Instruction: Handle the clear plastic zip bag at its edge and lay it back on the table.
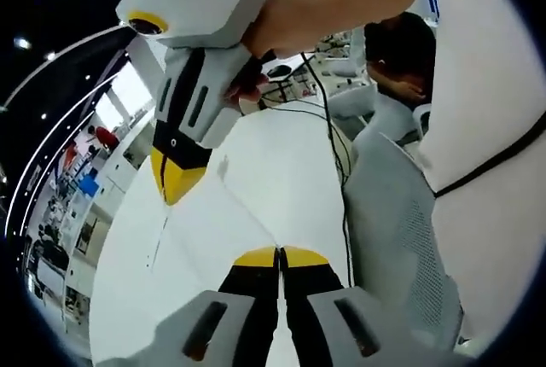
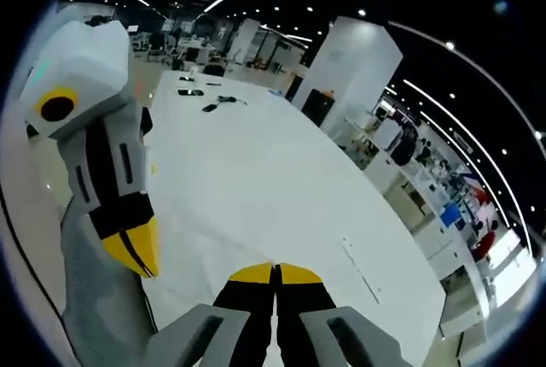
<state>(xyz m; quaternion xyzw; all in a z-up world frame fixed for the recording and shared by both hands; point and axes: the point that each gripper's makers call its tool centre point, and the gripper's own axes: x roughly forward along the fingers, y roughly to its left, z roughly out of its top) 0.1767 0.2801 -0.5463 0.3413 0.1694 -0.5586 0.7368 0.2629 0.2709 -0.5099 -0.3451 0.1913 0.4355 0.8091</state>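
Left gripper (image 1: 280,256) and right gripper (image 2: 275,273) both pinched closed on thin, clear, near-invisible zip bag (image 1: 230,192), held over smooth white table (image 2: 256,171).

Both grippers (image 1: 280,258) (image 2: 275,275) over the table (image 2: 256,162) — bag (image 1: 205,213) between.

Each gripper, the left gripper (image 1: 280,258) and the right gripper (image 2: 275,274), has a white moulded body with black slotted panels and yellow-tipped black jaws. A thin black cable (image 1: 328,119) trails behind. The person wears a white top (image 1: 478,94).
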